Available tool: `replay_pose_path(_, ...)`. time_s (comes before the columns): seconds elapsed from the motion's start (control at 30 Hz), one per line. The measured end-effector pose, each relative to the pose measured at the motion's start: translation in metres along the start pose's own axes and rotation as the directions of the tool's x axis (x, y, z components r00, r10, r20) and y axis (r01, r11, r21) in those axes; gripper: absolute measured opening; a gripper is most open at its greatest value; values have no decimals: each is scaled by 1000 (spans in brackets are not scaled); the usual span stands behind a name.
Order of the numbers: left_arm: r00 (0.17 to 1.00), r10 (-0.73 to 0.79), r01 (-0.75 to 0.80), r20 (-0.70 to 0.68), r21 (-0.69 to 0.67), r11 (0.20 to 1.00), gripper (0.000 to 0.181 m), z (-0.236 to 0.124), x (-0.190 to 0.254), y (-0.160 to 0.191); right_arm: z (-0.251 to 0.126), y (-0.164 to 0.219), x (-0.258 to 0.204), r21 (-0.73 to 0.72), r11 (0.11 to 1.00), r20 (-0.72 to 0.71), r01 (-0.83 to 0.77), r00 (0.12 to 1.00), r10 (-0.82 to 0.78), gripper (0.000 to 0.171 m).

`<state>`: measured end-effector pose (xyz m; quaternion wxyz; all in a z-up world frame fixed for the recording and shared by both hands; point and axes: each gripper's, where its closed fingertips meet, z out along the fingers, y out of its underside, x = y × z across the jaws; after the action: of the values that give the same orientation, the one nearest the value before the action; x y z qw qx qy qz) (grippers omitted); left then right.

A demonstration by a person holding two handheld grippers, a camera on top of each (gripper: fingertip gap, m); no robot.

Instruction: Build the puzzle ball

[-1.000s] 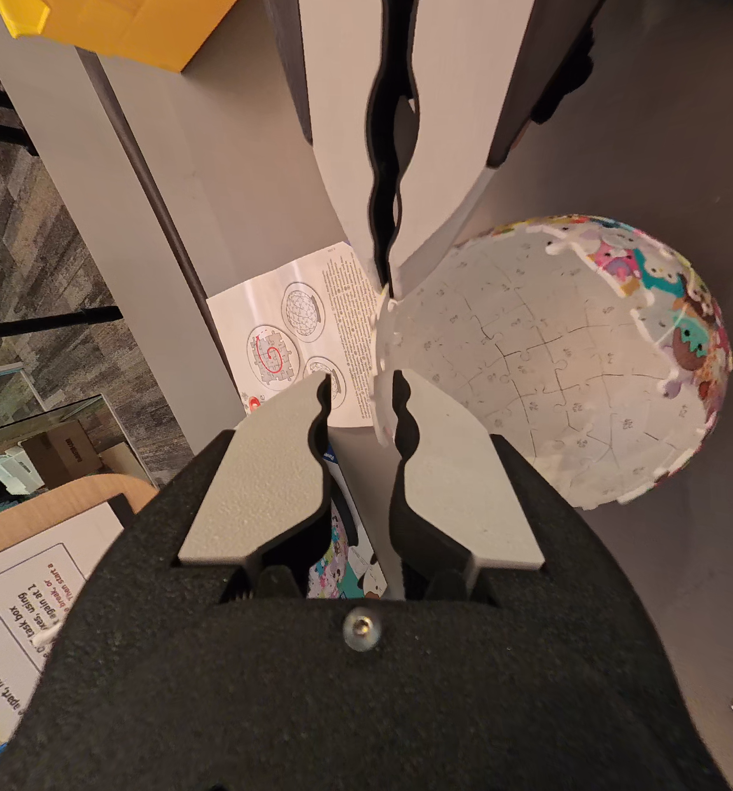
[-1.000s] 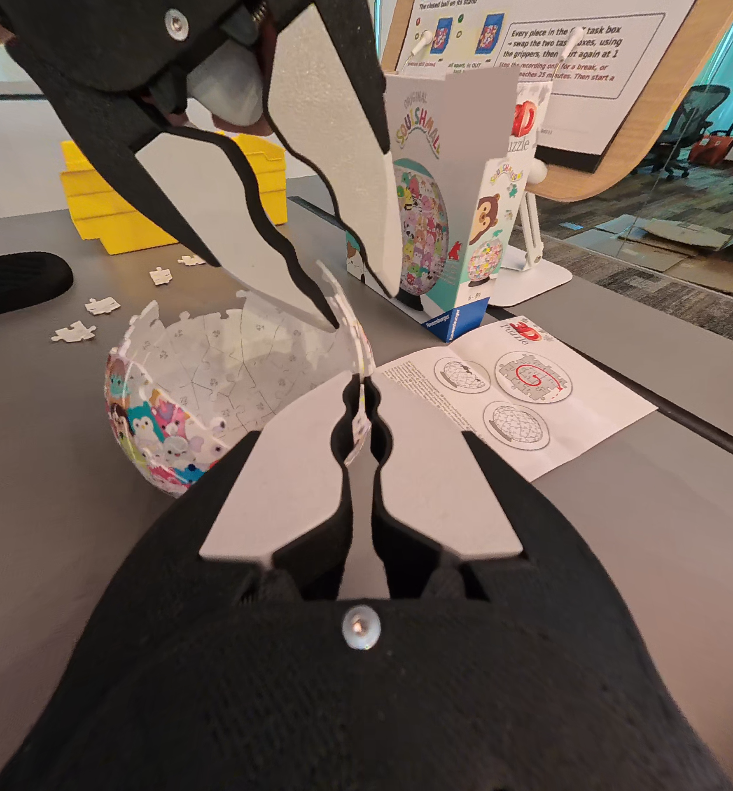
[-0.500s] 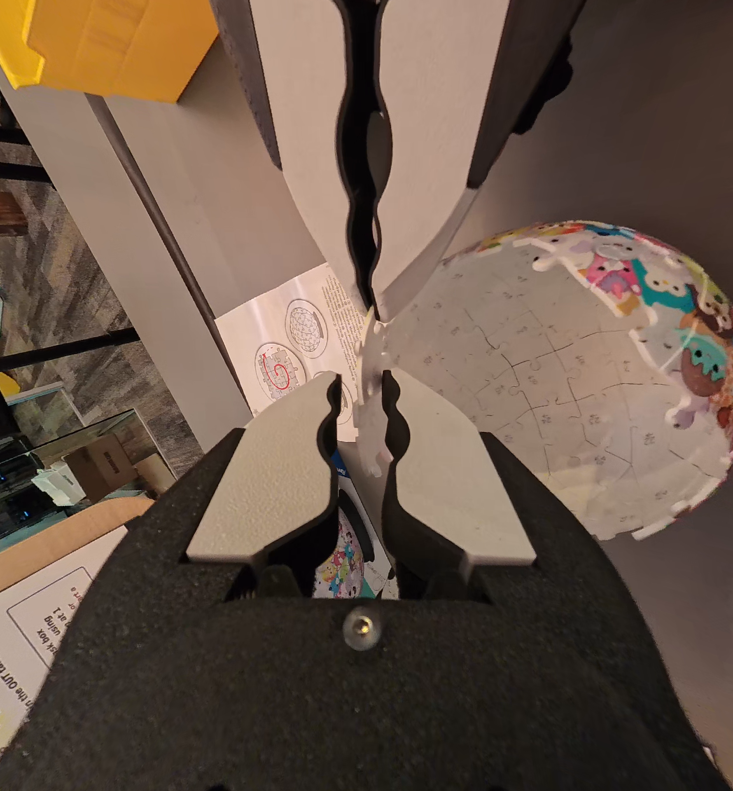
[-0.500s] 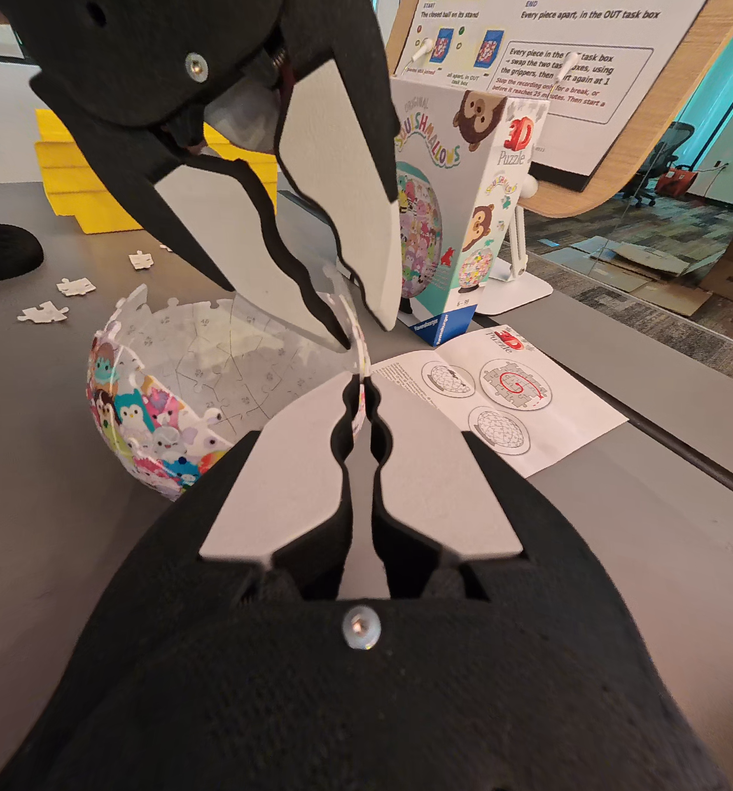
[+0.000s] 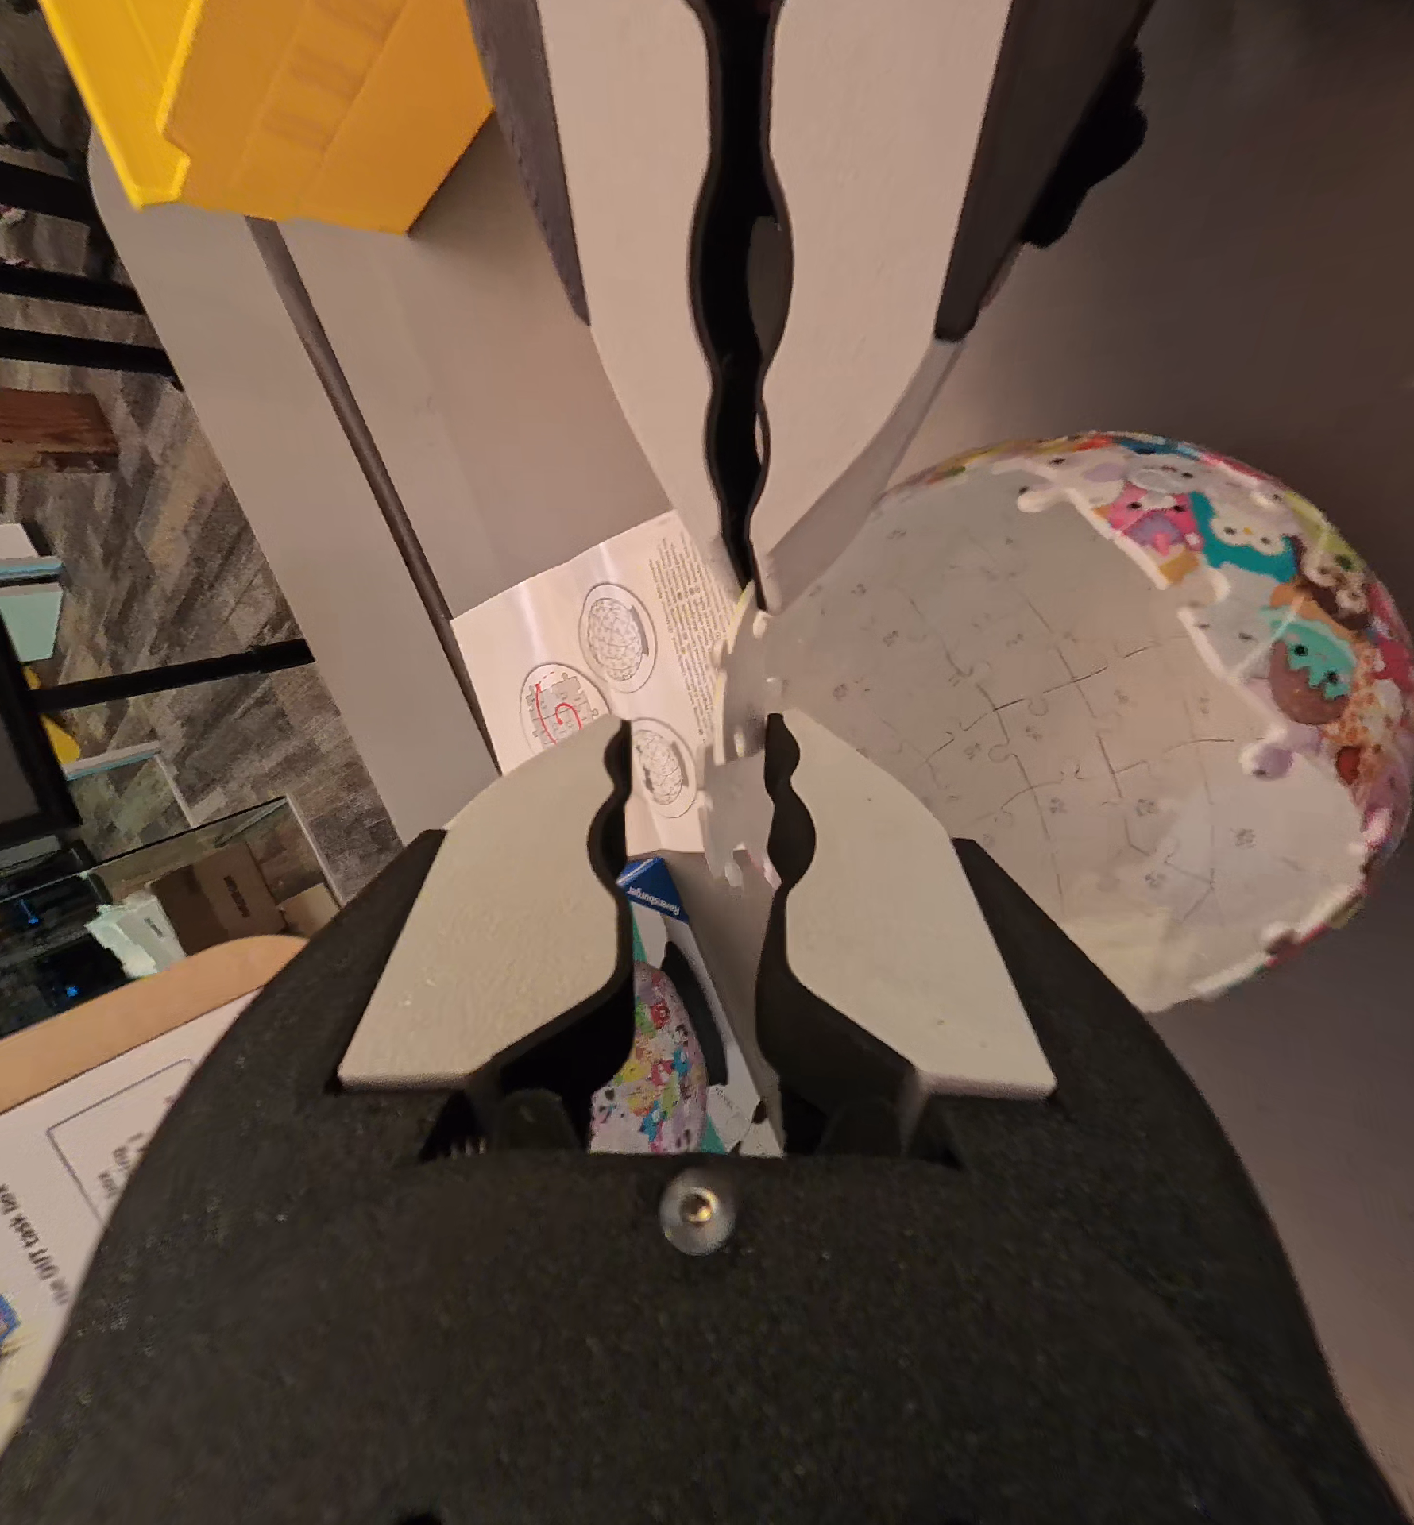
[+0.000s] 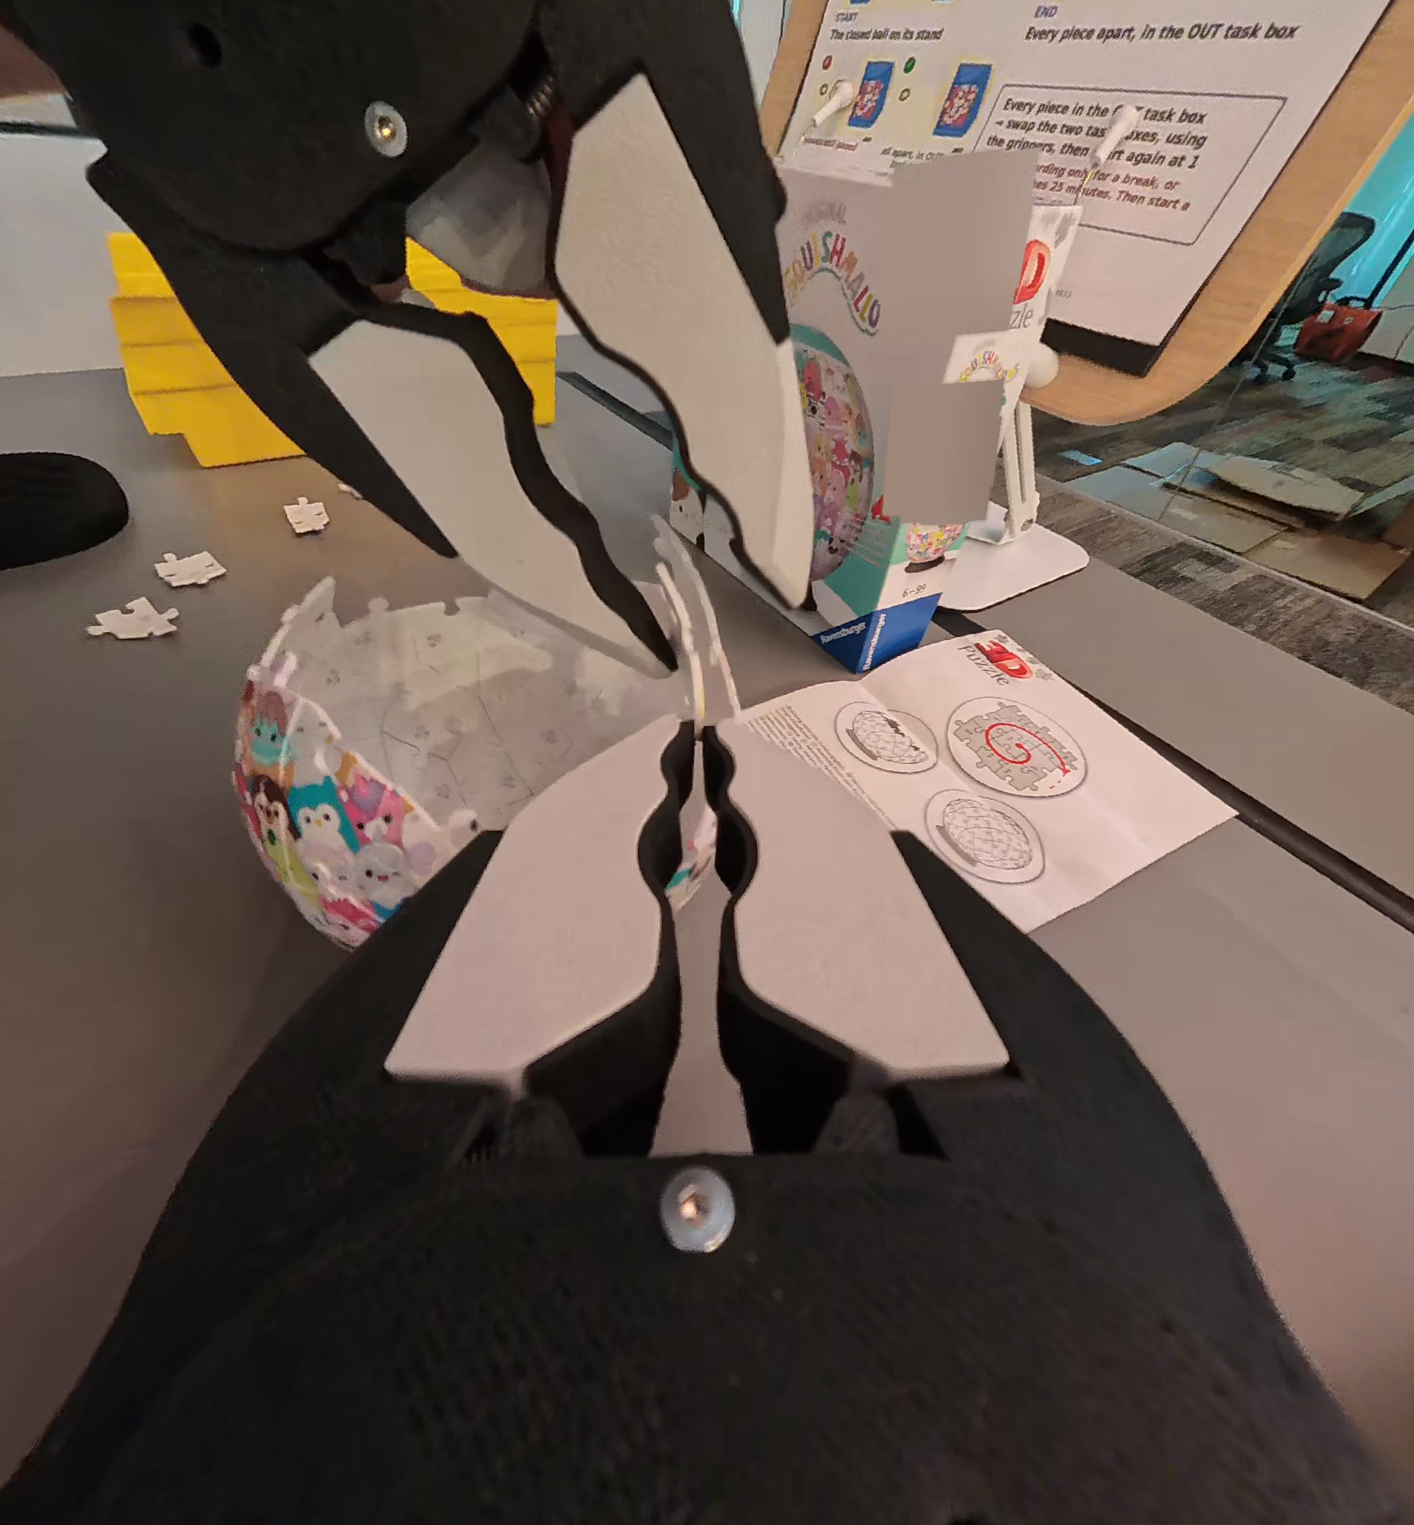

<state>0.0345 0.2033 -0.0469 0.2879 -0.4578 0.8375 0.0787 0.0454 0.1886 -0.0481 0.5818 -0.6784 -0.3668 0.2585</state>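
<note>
The right gripper point(image 6: 697, 730) has its fingers pinched on the rim of the half-built ball point(image 6: 406, 743) (its bowl rests on the grey worktop point(image 6: 85, 866)). The left gripper point(image 5: 691, 734) is spread, one finger point(image 5: 869, 891) touching the rim. Leaflet point(image 6: 976, 776), box point(image 6: 860, 462) and yellow bins point(image 6: 192, 388) lie beyond.

Two hand-held grippers point(image 6: 697, 730) point(image 5: 699, 734); one half-built puzzle ball point(image 6: 406, 743); three loose pieces point(image 6: 132, 619); one puzzle box point(image 6: 869, 462); one instruction sheet point(image 6: 984, 767).

In the right wrist view, the half-built ball point(image 6: 373, 767) sits on the table point(image 6: 68, 866), the leaflet point(image 6: 984, 776) right of it, the box point(image 6: 860, 462) behind, loose pieces point(image 6: 159, 594) left.
</note>
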Motion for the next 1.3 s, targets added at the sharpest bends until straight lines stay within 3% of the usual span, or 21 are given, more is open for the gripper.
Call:
replay_pose_path(0.13, 992, -129, 129, -4, 151, 980, 35, -27, -6, -11, -6, -8, -4, 36, 999, 18, -28, 999, 27, 3)
replay_pose_path(0.23, 965, -260, 232, 47, 318, 919, 36, -71, -16, -16, -10, -11, -3, 48, 998, 18, -50, 999, 49, 3)
replay_pose_path(0.3, 923, -379, 313, 71, 435, 844, 36, -105, -16, -11, -12, -11, 3, 47, 997, -5, -66, 998, 67, 3)
replay_pose_path(0.4, 822, -569, 480, -11, 550, 683, 36, -135, 14, 9, -17, -15, 8, 63, 994, -23, -85, 996, 87, 3)
replay_pose_path(0.47, 744, -664, 596, -72, 521, 611, 36, -132, 52, 30, -20, -19, 10, 79, 991, -32, -108, 993, 111, 3)
replay_pose_path(0.53, 666, -724, 719, -177, 409, 562, 27, -118, 105, 45, -23, -22, 10, 88, 989, -26, -120, 992, 123, 3)
replay_pose_path(0.63, 493, -763, 870, -419, 264, 417, 15, -110, 180, 38, -25, -24, 9, 82, 989, -23, -125, 992, 127, 3)
replay_pose_path(0.73, 331, -749, 943, -574, 221, 247, 20, -110, 215, 24, -25, -24, 5, 76, 987, 5, -144, 990, 144, 3)
replay_pose_path(0.8, 297, -748, 953, -594, 230, 196, 24, -106, 223, 24, -25, -21, 5, 61, 990, 2, -124, 992, 124, 3)
replay_pose_path(1.03, 387, -878, 874, -281, 415, 252, 30, -99, 202, 44, -25, -19, 5, 57, 992, -5, -113, 994, 114, 3)
replay_pose_path(1.2, 379, -901, 825, -213, 519, 224, 30, -120, 166, 43, -28, -20, 8, 77, 987, 1, -139, 990, 139, 3)
replay_pose_path(1.3, 389, -908, 803, -152, 538, 254, 30, -129, 145, 50, -30, -20, 11, 88, 982, 10, -165, 986, 164, 3)
